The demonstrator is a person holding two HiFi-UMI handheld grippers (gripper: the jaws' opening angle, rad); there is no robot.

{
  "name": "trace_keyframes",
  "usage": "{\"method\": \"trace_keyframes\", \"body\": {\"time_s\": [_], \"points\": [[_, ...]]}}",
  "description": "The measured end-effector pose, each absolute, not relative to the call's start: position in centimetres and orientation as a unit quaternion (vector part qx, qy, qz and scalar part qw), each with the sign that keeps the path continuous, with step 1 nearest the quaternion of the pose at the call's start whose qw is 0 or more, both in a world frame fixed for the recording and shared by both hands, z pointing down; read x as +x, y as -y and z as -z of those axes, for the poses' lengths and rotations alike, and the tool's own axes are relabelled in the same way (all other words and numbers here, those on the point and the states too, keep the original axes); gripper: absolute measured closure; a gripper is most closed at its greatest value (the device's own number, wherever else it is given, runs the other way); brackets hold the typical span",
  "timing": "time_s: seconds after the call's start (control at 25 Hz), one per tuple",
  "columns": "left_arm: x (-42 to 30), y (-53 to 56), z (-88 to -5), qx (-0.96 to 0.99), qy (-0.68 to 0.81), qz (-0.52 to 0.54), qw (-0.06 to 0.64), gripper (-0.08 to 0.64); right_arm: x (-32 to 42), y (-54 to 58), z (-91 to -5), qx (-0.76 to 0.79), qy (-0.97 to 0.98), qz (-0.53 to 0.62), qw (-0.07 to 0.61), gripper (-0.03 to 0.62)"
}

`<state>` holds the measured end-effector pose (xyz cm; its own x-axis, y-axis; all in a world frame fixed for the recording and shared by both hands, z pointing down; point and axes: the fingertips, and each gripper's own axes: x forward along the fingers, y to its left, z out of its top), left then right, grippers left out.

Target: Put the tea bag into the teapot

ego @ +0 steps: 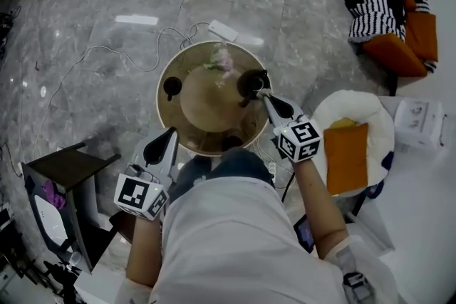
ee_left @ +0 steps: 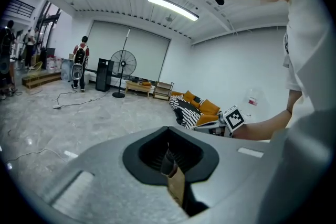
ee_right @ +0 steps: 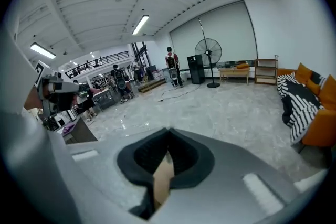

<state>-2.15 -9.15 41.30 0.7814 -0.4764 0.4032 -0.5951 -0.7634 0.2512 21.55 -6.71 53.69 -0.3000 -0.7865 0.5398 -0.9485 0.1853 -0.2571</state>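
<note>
Looking down on the round table (ego: 206,110): the black teapot (ego: 252,84) sits on its far right side, a dark cup (ego: 172,87) stands on the far left, and pink flowers (ego: 222,60) lie at the far rim. A white power strip (ego: 223,30) lies on the floor just beyond the table.

Over the table's right side comes the right gripper (ego: 266,97), with its tip just beside the teapot's near side. In its own view the jaws are drawn together. Only a thin slit is left between the black pads (ee_right: 189,160), with tan showing through. I can't tell whether anything is pinched there.

Off the table's near left edge hangs the left gripper (ego: 172,133), tip at the rim. Its jaws are narrow too, closed to a slit, with tan and a small dark shape in the gap.

As for the tea bag, I can't pick it out in any view.
</note>
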Motion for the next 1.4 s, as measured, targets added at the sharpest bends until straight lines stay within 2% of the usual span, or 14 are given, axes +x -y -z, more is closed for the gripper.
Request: {"method": "trace_keyframes", "body": {"time_s": [0.84,1.4], "points": [[-0.1,7.6,-45.4,0.857,0.409,-0.196,0.244,0.552,26.2,11.2,-72.3,0.456,0.766,-0.352,0.285,0.589],[-0.6,5.9,-46.6,0.833,0.438,-0.211,0.264,0.552,25.9,11.3,-79.7,0.419,0.753,-0.360,0.356,0.589]]}}
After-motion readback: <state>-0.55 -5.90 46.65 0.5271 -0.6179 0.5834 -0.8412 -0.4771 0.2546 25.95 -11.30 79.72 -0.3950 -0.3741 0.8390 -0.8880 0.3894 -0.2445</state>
